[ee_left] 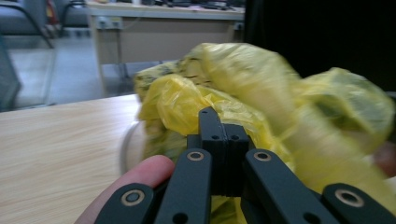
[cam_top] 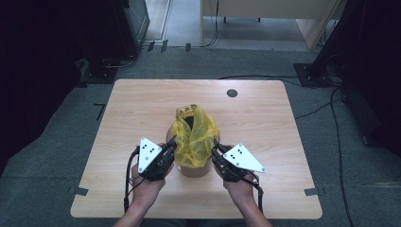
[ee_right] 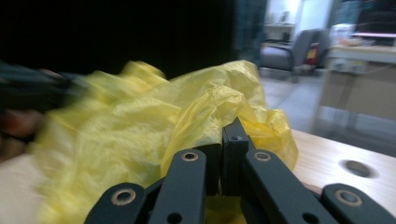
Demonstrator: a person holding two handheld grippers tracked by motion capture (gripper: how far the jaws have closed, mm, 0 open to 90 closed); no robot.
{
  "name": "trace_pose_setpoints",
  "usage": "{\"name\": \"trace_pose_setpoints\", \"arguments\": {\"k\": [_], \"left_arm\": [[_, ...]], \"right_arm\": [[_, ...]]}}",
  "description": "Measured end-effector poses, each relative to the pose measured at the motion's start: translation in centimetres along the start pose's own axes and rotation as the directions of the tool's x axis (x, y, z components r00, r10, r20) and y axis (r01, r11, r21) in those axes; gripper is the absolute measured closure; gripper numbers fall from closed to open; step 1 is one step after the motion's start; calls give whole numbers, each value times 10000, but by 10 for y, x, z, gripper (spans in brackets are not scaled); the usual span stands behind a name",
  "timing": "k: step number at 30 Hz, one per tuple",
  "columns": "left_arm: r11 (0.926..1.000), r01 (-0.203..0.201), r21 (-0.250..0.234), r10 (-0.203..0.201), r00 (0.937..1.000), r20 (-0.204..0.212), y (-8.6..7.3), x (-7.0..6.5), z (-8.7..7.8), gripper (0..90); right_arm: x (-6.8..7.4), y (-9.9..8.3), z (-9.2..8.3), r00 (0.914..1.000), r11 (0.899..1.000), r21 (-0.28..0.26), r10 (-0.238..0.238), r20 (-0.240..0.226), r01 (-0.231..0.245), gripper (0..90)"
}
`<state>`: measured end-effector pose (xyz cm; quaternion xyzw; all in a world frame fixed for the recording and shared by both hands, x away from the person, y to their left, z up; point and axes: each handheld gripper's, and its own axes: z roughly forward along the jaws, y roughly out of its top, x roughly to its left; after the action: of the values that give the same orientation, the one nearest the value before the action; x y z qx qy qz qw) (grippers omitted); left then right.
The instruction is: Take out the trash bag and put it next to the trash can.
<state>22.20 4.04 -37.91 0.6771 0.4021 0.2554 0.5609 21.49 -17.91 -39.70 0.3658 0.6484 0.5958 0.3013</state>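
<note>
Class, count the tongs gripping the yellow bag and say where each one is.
2. The left tongs pinch the yellow bag at its left edge; the right tongs pinch its right edge.

Bag (cam_top: 195,135) in a container (cam_top: 191,169) at the table's (cam_top: 118,118) near middle, between 2 claws, left claw (cam_top: 172,142) and right claw (cam_top: 216,146).

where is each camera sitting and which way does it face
High view: above the person's side, looking forward and down on the table and yellow bag; forearms and both hand-held grippers show.
Left gripper view: rides the left hand-held gripper, looking along its shut jaws at the bag; a fingertip shows.
Right gripper view: rides the right hand-held gripper, jaws shut, facing the bag.
All share the bag.
</note>
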Motion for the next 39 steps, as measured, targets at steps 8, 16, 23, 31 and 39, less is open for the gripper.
{"name": "trace_pose_setpoints", "arguments": {"k": [8,16,23,31,39], "left_arm": [[9995,-72,299,33,9919,1272,6,-4,5,900],[9992,157,375,-200,9930,1164,11,2,2,900],[9974,467,556,-555,9840,1691,12,4,0,900],[9968,242,761,-423,9684,2458,14,3,-4,900],[9981,149,597,-300,9645,2622,11,4,-11,900]], "right_arm": [[11,2,12,9904,9942,922,663,-1210,-553,852],[14,4,4,9711,9932,950,873,-2221,-676,538],[22,6,15,9813,9882,1531,194,-1915,103,366],[39,7,30,9826,9700,1995,-1096,-1502,1387,316],[43,2,34,9886,9820,1519,-950,-1171,1124,802]]}}
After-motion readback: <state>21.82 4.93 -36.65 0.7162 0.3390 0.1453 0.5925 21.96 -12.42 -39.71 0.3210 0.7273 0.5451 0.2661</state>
